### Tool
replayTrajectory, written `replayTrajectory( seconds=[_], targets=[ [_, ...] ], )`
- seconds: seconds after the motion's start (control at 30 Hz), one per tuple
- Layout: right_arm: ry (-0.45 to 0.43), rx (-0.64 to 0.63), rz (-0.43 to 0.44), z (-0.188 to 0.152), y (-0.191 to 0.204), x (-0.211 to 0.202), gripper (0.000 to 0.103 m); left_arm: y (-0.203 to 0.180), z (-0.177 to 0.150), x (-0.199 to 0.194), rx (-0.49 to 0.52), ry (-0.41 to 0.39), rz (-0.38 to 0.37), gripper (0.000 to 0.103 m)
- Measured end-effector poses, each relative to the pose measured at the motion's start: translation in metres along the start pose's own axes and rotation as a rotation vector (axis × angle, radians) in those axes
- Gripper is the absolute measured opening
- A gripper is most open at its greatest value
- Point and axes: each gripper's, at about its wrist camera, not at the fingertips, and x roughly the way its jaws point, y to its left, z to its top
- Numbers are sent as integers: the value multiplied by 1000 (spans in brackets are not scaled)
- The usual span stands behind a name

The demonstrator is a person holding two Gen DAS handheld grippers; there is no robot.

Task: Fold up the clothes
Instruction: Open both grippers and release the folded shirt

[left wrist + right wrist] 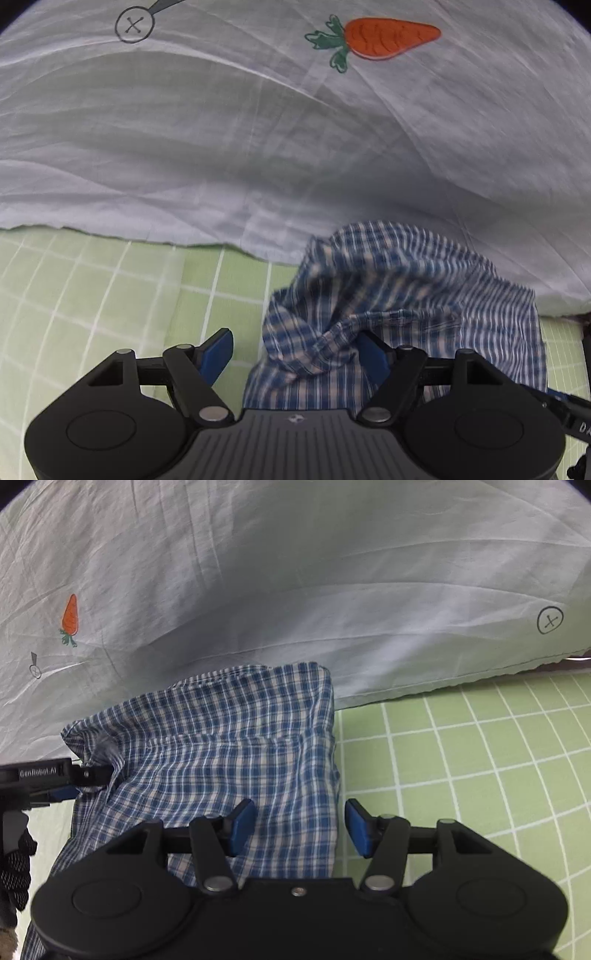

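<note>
1. I see a white sheet [258,140] filling the upper part of both wrist views, creased, its wavy hem lying on the surface below.
2. An orange carrot print [391,37] sits on it at about 1 o'clock in the left wrist view; in the right wrist view the carrot appears small at 9 o'clock, leaves pointing down.
3. A circled-cross mark [134,25] is drawn at 11 o'clock in the left view; the right view shows one at 3 o'clock and a fainter one below the carrot.
4. A green bedcover with a white grid [480,757] lies under the sheet, at 4 o'clock in the right view and 8 o'clock in the left.
</note>
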Motion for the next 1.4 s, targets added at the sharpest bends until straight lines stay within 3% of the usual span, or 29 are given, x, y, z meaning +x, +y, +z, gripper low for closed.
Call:
replayTrajectory(
  seconds=[0.1, 0.23, 0.37, 0.57, 0.67, 0.8, 0.87, 0.93, 1.0, 1.03, 1.1, 1.17, 1.2, 1.27, 1.33, 1.4],
  targets=[
    [-34, 32, -23, 1, -6, -8, 56, 4, 16, -7, -39, -61, 20, 74],
    [-47, 154, 6, -11, -20, -30, 56, 22, 5, -31, -114, -46, -17, 75],
    [-45, 307, 86, -41, -28, -59, 57, 43, -36, -66, -196, 7, -18, 75],
    [21, 471, 273, -93, -26, -90, 53, 66, -110, -114, -365, 135, -101, 75],
    [62, 455, 291, -112, -18, -101, 50, 65, -138, -131, -372, 186, -104, 75],
    [65, 389, 301, -129, -11, -125, 31, 62, -164, -141, -363, 209, -97, 74],
    [65, 398, 288, -138, -13, -134, 22, 63, -174, -143, -382, 218, -100, 64],
    [57, 424, 267, -146, -17, -141, 21, 64, -180, -142, -371, 221, -75, 34],
    [46, 450, 239, -152, -22, -148, 21, 65, -182, -144, -341, 220, -33, 14],
    [39, 462, 224, -154, -24, -151, 21, 68, -183, -146, -353, 218, -33, 12],
    [24, 479, 191, -156, -28, -160, 24, 74, -183, -149, -386, 216, -40, 12],
    [12, 510, 153, -158, -33, -168, 45, 79, -183, -154, -423, 213, -50, 12],
    [8, 534, 139, -159, -36, -171, 49, 80, -183, -157, -437, 211, -54, 16],
    [10, 612, 149, -167, -44, -174, 57, 82, -187, -163, -470, 211, -83, 31],
    [16, 700, 180, -177, -51, -175, 64, 81, -191, -170, -512, 209, -109, 57],
    [26, 794, 233, -188, -53, -172, 73, 83, -200, -175, -595, 190, -145, 69]
  ],
)
